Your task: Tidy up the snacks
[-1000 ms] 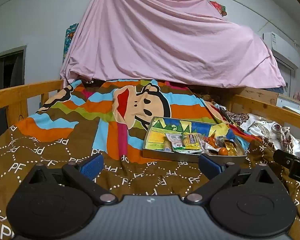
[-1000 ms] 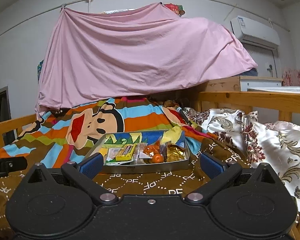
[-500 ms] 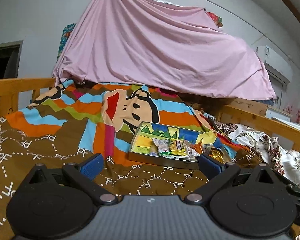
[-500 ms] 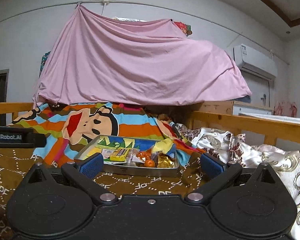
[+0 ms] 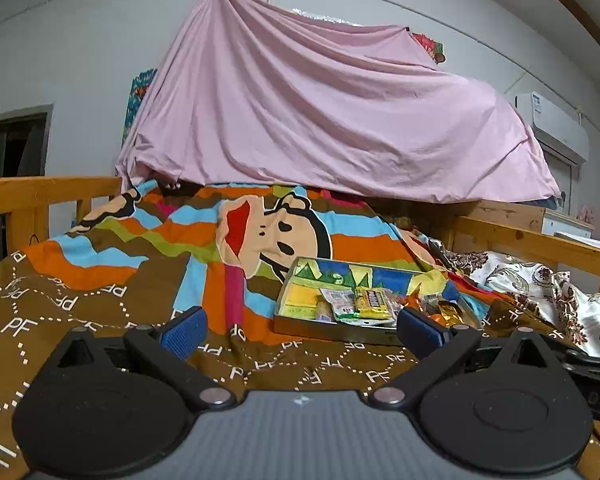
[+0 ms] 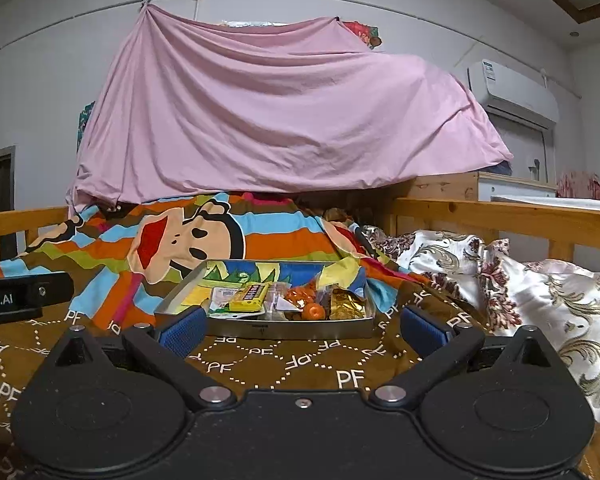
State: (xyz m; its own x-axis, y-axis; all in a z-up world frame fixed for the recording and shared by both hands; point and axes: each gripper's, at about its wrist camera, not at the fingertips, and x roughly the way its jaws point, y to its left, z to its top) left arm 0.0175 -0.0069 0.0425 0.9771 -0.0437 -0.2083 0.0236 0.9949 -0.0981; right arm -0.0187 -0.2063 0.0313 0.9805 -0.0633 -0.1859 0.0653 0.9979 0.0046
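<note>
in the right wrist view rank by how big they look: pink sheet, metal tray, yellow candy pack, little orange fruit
1. pink sheet, by far the largest, though farthest away
2. metal tray
3. yellow candy pack
4. orange fruit, smallest

The tray, pack and fruit sit at about the same distance, so their order is safe.

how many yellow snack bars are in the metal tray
1. The yellow wrapped snack bar lies mid-tray in the shallow metal tray, atop other packets; more may be hidden underneath.
</note>
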